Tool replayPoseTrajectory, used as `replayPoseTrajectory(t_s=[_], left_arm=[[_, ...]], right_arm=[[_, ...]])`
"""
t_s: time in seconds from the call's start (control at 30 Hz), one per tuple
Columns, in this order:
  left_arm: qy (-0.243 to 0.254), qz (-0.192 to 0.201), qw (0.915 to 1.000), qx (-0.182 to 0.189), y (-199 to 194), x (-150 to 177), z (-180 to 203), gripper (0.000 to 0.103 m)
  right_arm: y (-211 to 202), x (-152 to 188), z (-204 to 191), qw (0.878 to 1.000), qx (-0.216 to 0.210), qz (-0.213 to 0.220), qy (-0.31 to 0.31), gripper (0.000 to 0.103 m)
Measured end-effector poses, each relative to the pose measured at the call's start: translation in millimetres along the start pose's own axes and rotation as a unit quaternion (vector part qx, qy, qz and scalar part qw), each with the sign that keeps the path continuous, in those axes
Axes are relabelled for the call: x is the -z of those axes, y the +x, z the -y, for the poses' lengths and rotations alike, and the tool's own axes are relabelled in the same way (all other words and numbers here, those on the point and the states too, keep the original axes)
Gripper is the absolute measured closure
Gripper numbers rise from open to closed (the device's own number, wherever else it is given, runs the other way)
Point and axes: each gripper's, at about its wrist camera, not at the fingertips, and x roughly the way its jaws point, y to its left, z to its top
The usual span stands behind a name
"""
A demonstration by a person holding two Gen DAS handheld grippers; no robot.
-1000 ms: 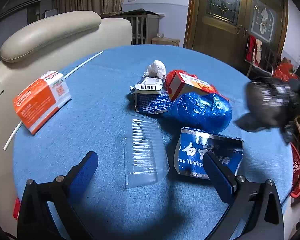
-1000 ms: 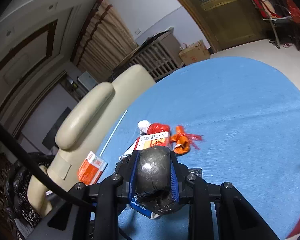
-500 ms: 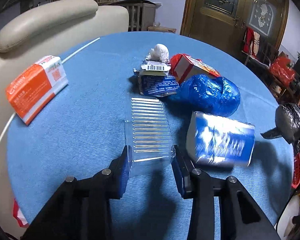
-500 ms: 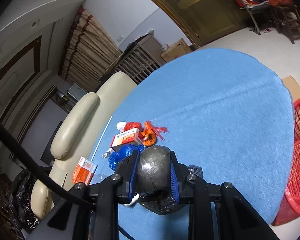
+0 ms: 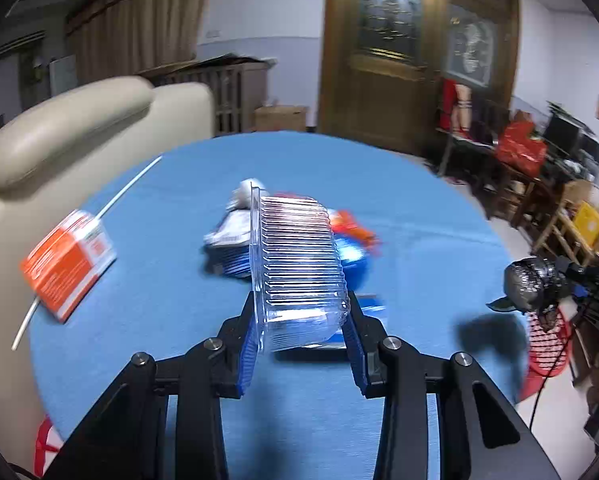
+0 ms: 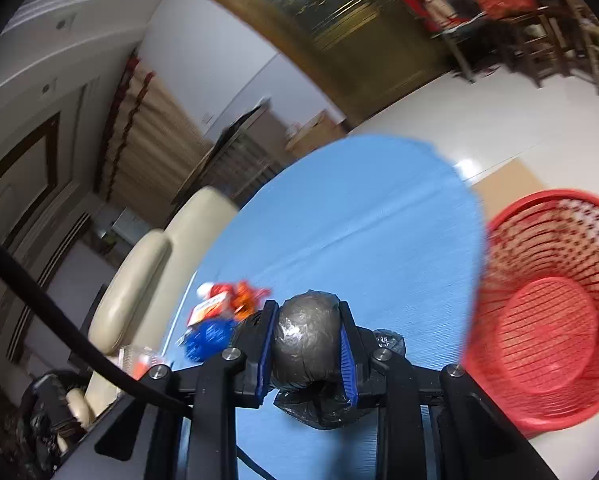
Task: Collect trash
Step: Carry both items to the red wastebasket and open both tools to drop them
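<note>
My left gripper (image 5: 301, 316) is shut on a clear ribbed plastic tray (image 5: 297, 264), held tilted up off the blue table (image 5: 171, 280). Behind the tray lies a blurred heap of trash: a blue bag (image 5: 353, 256), a red box (image 5: 351, 228) and a white paper wad (image 5: 243, 192). An orange and white carton (image 5: 65, 264) lies at the left. My right gripper (image 6: 307, 344) is shut on a black bag ball (image 6: 305, 332), near the table's right edge. That ball (image 5: 529, 284) also shows at the right of the left wrist view. A red mesh basket (image 6: 547, 320) stands on the floor just right of it.
A cream padded chair (image 5: 71, 132) stands against the table's left side, with a thin white stick (image 5: 129, 186) along that edge. Wooden doors, chairs and clutter fill the room's right side (image 5: 531, 168). A brown cardboard sheet (image 6: 503, 178) lies on the floor by the basket.
My left gripper closed on the clear tray and lifted it off the table. My right gripper carried the black ball sideways toward the table's edge, bringing the red basket into view.
</note>
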Motion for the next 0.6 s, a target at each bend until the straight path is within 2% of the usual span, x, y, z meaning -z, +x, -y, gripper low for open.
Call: replayPoseTrajectory(t_s=[0.3, 0.6], left_arm=[[0.055, 0.003, 0.9955, 0.077, 1.3, -9.8, 81.8, 0.063], [0.111, -0.002, 0.984, 0.139, 5.6, -14.7, 164.9, 0.063]], right_arm=[[-59.0, -27.4, 94.1, 0.992, 0.102, 0.055, 0.056, 0.073], [-68.2, -32.1, 147.0, 0.979, 0.189, 0.053, 0.052, 0.073]])
